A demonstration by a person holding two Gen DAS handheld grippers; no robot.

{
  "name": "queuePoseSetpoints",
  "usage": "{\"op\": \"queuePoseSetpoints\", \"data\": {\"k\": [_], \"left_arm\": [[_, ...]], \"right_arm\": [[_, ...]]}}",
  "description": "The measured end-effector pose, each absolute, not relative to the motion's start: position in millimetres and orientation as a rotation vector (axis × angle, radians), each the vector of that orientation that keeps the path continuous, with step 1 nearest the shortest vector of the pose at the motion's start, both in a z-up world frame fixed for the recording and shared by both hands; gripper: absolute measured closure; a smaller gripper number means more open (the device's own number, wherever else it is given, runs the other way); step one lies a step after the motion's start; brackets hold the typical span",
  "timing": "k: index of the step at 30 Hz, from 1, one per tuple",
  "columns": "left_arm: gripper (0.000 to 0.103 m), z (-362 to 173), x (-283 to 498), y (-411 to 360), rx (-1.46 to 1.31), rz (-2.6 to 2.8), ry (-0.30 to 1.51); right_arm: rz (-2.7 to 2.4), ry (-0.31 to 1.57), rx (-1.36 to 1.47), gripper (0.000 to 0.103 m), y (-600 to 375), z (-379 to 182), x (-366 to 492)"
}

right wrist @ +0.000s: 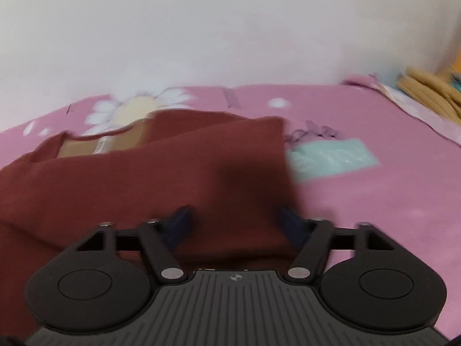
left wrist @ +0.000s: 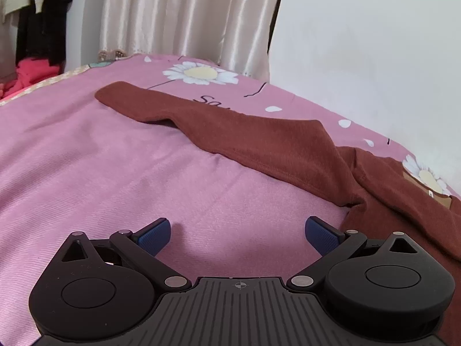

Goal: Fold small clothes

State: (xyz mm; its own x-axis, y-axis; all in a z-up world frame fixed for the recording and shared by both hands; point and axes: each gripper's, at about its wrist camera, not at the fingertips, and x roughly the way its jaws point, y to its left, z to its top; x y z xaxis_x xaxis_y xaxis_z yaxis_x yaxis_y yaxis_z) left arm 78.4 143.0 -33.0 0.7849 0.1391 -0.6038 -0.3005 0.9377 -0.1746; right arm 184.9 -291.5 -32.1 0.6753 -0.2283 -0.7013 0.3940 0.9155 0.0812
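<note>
ITEM: rust-brown knit top [left wrist: 259, 144], soft, ribbed hem, spread on pink daisy-print bedsheet [left wrist: 100, 158] | STEP: sleeve folding, judged early; 1 sleeve [left wrist: 138, 101] lies outstretched | LEFT: left gripper [left wrist: 239, 236] jaws wide, empty, over bare sheet | RIGHT: right gripper [right wrist: 233, 225] jaws wide, straddling cloth, unclamped | NEXT: pinch sleeve cuff, carry inward.

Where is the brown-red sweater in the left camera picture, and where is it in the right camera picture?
Left wrist view: the sweater runs from upper left to the right edge, sleeve stretched out, beyond the open left gripper.
Right wrist view: the sweater fills the left and middle, right in front of the open right gripper.
Shared landmark: the daisy printed on the pink sheet beside the neckline.
</note>
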Motion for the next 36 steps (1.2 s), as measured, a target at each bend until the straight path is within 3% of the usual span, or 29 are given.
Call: {"op": "queuePoseSetpoints", "data": {"k": [4,6,11,18,27,36], "left_arm": [[0.0,-34.0,80.0,139.7,-0.249,0.25,0.632],[0.0,-34.7,81.5,137.6,-0.238,0.253,0.635],[0.0,-35.1,82.8,135.1,-0.218,0.263,0.639],[0.0,-35.2,83.1,133.1,-0.207,0.262,0.642],[0.0,-36.0,85.7,133.4,-0.207,0.265,0.657],[0.0,-38.1,89.1,133.7,-0.208,0.265,0.682]], "right_arm": [[-0.354,0.682,0.291,0.022,-299.3,-22.7,171.6],[-0.311,0.66,0.265,0.016,-291.4,-23.5,170.1],[-0.294,0.739,0.198,0.013,-284.5,-47.6,182.9],[-0.467,0.645,0.381,0.016,-320.1,-28.4,161.6],[-0.18,0.514,0.424,0.009,-263.8,-8.1,147.4],[-0.082,0.538,0.471,0.007,-244.2,-40.5,146.1]]}}
